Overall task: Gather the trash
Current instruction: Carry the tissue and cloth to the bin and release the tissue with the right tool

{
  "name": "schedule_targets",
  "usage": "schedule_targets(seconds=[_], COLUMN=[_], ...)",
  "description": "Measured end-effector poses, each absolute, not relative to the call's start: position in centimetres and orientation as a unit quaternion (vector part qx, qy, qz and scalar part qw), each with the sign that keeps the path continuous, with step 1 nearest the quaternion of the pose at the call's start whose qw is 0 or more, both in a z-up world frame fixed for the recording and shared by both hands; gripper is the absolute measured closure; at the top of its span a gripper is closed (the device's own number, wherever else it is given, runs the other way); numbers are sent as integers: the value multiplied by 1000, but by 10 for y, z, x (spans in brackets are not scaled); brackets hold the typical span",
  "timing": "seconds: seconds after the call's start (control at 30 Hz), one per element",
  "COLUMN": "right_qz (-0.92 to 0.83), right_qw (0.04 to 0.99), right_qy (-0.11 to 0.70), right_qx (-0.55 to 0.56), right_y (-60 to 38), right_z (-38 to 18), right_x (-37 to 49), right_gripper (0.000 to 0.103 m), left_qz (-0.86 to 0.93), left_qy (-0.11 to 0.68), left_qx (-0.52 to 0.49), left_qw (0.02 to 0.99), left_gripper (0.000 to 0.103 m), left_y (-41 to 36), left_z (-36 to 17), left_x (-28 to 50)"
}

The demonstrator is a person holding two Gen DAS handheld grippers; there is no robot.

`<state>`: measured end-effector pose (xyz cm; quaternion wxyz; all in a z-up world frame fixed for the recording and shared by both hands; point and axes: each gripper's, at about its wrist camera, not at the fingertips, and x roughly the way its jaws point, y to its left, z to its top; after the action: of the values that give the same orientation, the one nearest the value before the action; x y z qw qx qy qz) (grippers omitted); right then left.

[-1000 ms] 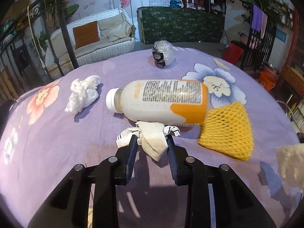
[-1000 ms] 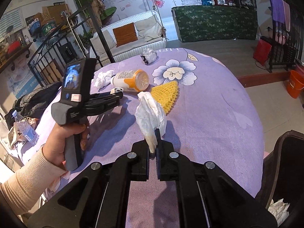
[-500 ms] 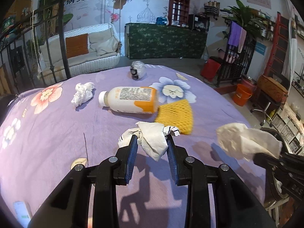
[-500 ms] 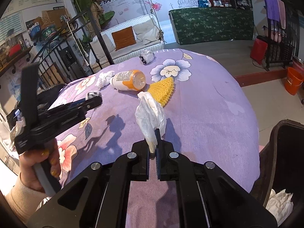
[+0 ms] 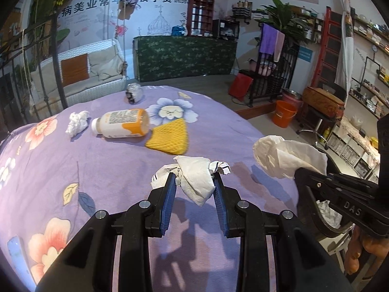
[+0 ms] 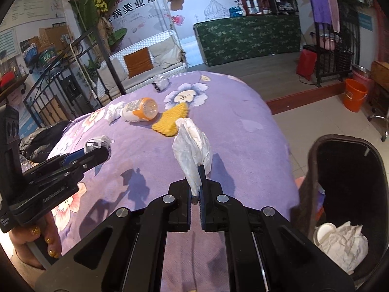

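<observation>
Trash in both tools, both loads lifted clear of the purple floral worktop (image 5: 73, 160). Left tool (image 5: 194, 182) grips a crumpled paper wad (image 5: 195, 177), white with black print and a mesh-patterned patch, pads pressed on either side, jaws part-way apart around its bulk. Right tool (image 6: 195, 181) is pinched tight on the tail of a white tissue (image 6: 192, 146), which stands up limp and creased above the jaws.

Step in hand, as I read it: carry both pieces to the black bin (image 6: 374, 160) just off the worktop's near right edge. The bin already holds crumpled paper and a white lid. To do it well: keep both grips closed until each load is over the bin mouth, not its rim. The tissue is light and floppy, so release low inside or it may drift. Bring the right tool in first since it is nearer; the left has to cross behind it, so avoid a clash between tools. The wad sticks out well beyond the pads and could snag the rim.

Remaining on the worktop: lying bottle (image 5: 121, 124) with white cap and orange band, yellow foam net (image 5: 170, 137) touching it, white tissue ball (image 5: 77, 123) just beside the cap, clear plastic scrunch (image 5: 134, 93) at the far edge.
</observation>
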<state>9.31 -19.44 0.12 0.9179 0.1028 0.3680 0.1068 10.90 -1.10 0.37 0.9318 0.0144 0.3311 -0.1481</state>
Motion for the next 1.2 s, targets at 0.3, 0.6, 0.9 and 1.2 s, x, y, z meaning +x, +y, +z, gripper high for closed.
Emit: schedule_targets(seconds=[0.3, 0.6, 0.9, 1.2], right_qz=[28, -79, -127, -135], right_qw=[924, 905, 871, 856], right_qy=[361, 390, 429, 439], right_qx=[124, 149, 205, 236], right_y=[-261, -337, -380, -394], right_z=[0, -20, -67, -94], right_x=[62, 41, 41, 43], right_gripper=[97, 97, 97, 97], left_qz=[-212, -280, -315, -334], left_qy=[326, 330, 350, 366], left_qx=[24, 32, 37, 51], left_qw=[921, 901, 881, 867], left_gripper=[73, 73, 73, 73], left_y=[-61, -114, -148, -174], left_z=[4, -1, -13, -22], left_x=[93, 83, 81, 78])
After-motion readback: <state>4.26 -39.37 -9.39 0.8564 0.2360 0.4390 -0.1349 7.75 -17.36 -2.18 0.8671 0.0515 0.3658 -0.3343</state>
